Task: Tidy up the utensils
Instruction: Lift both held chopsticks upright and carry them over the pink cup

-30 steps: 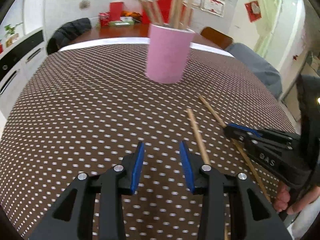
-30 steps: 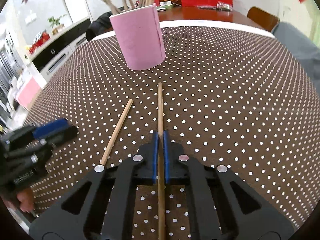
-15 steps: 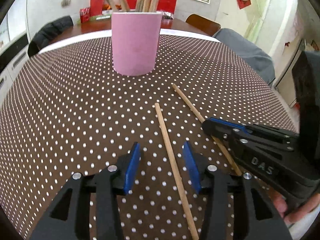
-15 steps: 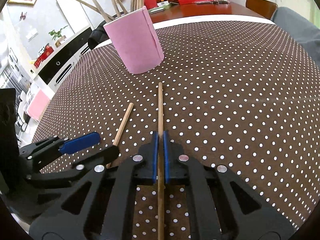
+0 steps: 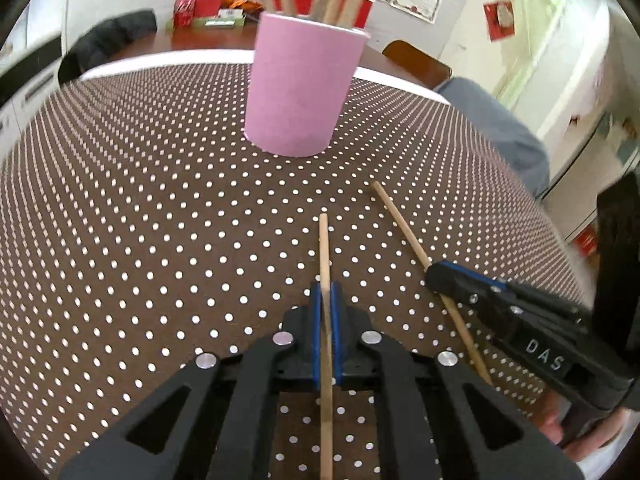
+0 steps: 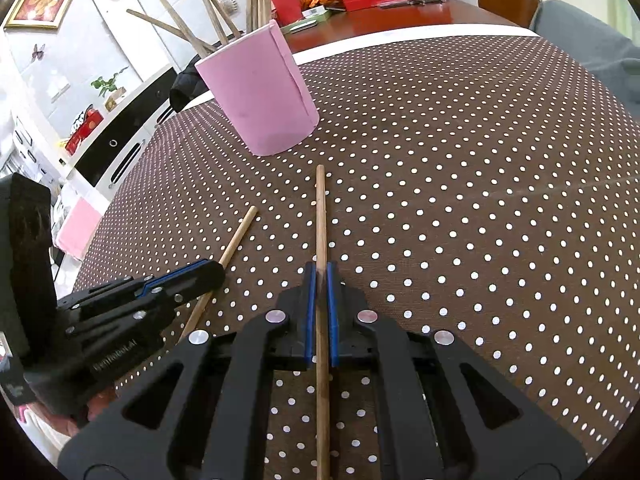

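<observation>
- Chopsticks, two loose ones, lie side by side on the dotted counter (image 5: 120, 208), tips toward the pink cup (image 5: 304, 88) that stands toward the far edge with more sticks already upright in it.
- Left claw (image 5: 327, 300): jaws have just been closing and now pinch the left chopstick (image 5: 324, 248) between the blue pads, part-way along its length; most of the shaft runs back under the claw.
- Right claw (image 6: 319, 280): clamped tight on the right chopstick (image 6: 320, 216), grip also set back from the tip.
- Both sticks appear to rest flat on the cloth; neither looks lifted yet, though that is hard to judge.
- Step in hand, as I read it: lift each stick and drop it into the cup.
- To do it well: raise straight up first so the tip does not drag on the cloth; tilt the stick nearly upright before nearing the rim.
- Take turns at the cup; the two claws sit close together and could knock each other.
- Aim for a gap between the standing sticks, which lean outward and may deflect a new one.
- Release only once the lower end is well inside; the cup looks light and may tip if nudged.
</observation>
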Demonstrator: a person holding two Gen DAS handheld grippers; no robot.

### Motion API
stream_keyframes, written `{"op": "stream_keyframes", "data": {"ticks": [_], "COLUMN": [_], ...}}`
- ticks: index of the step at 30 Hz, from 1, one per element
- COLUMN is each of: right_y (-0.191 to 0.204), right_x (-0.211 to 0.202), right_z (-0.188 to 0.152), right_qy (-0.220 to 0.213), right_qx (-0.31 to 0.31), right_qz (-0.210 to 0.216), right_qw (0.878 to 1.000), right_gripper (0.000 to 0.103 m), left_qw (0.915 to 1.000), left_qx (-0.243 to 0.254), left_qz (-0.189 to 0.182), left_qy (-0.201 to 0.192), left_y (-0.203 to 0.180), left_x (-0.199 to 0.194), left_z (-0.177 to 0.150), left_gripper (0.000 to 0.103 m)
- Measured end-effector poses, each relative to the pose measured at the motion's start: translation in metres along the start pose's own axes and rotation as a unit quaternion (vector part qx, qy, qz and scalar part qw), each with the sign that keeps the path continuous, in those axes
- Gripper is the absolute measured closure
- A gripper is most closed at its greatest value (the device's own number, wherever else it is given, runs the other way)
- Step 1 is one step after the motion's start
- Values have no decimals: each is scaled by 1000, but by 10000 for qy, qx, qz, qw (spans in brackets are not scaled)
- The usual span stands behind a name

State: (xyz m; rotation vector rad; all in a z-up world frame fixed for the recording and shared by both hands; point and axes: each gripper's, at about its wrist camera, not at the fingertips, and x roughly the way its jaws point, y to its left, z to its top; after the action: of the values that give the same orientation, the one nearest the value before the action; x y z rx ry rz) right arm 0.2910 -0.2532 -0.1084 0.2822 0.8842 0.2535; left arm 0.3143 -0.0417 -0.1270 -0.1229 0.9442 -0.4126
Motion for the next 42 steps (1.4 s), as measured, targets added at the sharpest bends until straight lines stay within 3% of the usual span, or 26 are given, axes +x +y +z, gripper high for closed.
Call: {"op": "stream_keyframes", "data": {"ticks": [7,17,21,23,24,25,27,33,38,40,42], "right_y": [4,17,19,15,13,12,14,28,42,44,41], "right_x": [-14,-61,-47,-33,-28,-26,-20,8,25,26,26], "right_z": [-1,14,19,19,18,17,14,8,4,5,7], "right_qy": [-123,-955,-445,-148,-104,-174,-302,-80,90,70,64], "right_qx": [27,-184,-343,-250,-231,-210,-383,-796,-1166,-1185,-1127], "right_qz": [95,-32,-69,-201,-354,-516,-753,-1186,-1352,-1301,-1179], "right_qw": [9999,9953,9984,9994,9991,9983,9960,9897,9839,9844,9866], "right_gripper": [97,97,93,58,23,23,23,25,58,79,85], "left_qw": [9994,9894,9912,9928,9940,9949,9969,9978,9981,9982,9983], "left_qx": [30,305,312,314,334,317,230,209,212,176,156], "left_qz": [-16,32,-11,65,245,315,165,280,275,296,267], "left_qy": [-335,-1418,-1289,-1152,-1017,-905,-737,-569,-510,-495,-486], "left_y": [-4,-25,-26,-25,-25,-23,-18,-11,-6,-3,0], "left_x": [-17,-71,-73,-67,-61,-57,-52,-41,-36,-34,-32], "left_z": [-2,13,16,17,18,18,15,11,9,7,5], "left_gripper": [98,98,98,98,98,98,98,98,98,98,98]}}
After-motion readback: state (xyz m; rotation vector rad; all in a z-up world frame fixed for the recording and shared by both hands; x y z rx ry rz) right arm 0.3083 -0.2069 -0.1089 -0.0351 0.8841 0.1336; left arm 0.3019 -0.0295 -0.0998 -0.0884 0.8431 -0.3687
